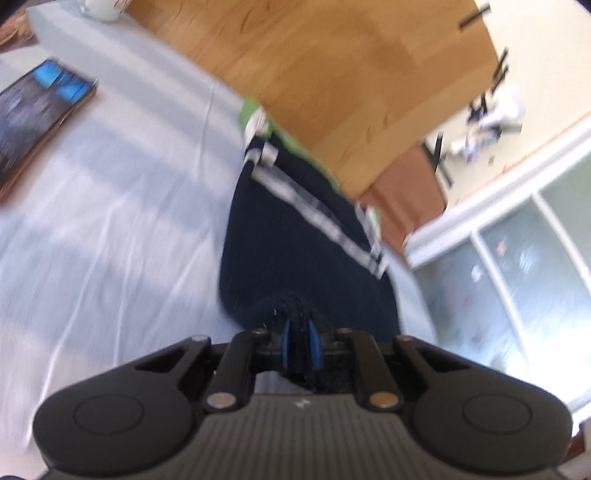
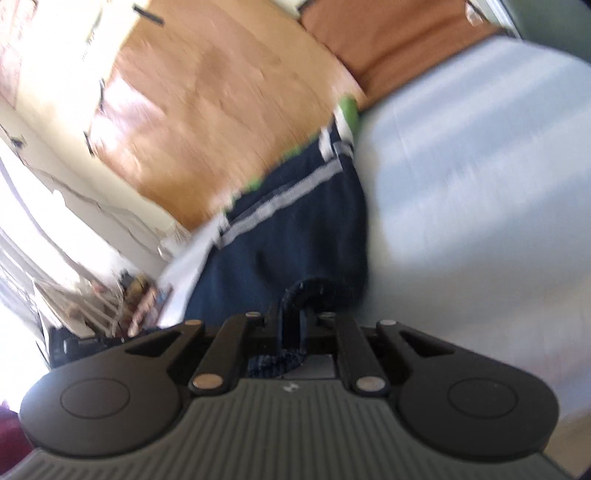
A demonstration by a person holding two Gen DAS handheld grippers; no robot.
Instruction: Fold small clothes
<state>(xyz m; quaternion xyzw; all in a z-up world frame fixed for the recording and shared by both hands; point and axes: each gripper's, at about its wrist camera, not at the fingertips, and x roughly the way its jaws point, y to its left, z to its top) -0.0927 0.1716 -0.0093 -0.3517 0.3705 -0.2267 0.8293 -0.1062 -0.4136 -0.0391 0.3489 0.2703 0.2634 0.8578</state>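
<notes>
A small navy garment (image 1: 295,236) with grey-white stripes and a green edge lies on a pale blue sheet (image 1: 110,221), reaching to the sheet's far edge. My left gripper (image 1: 300,332) is shut on the garment's near edge, with dark cloth bunched between its blue pads. In the right wrist view the same navy garment (image 2: 295,229) stretches ahead. My right gripper (image 2: 297,314) is shut on a folded hem of it. Both views are motion-blurred.
A dark book or tablet (image 1: 33,118) lies on the sheet at the left, and a white mug (image 1: 101,9) stands at the far corner. Beyond the sheet's edge is wooden floor (image 1: 332,74). Cluttered items (image 2: 122,299) sit low at the left in the right wrist view.
</notes>
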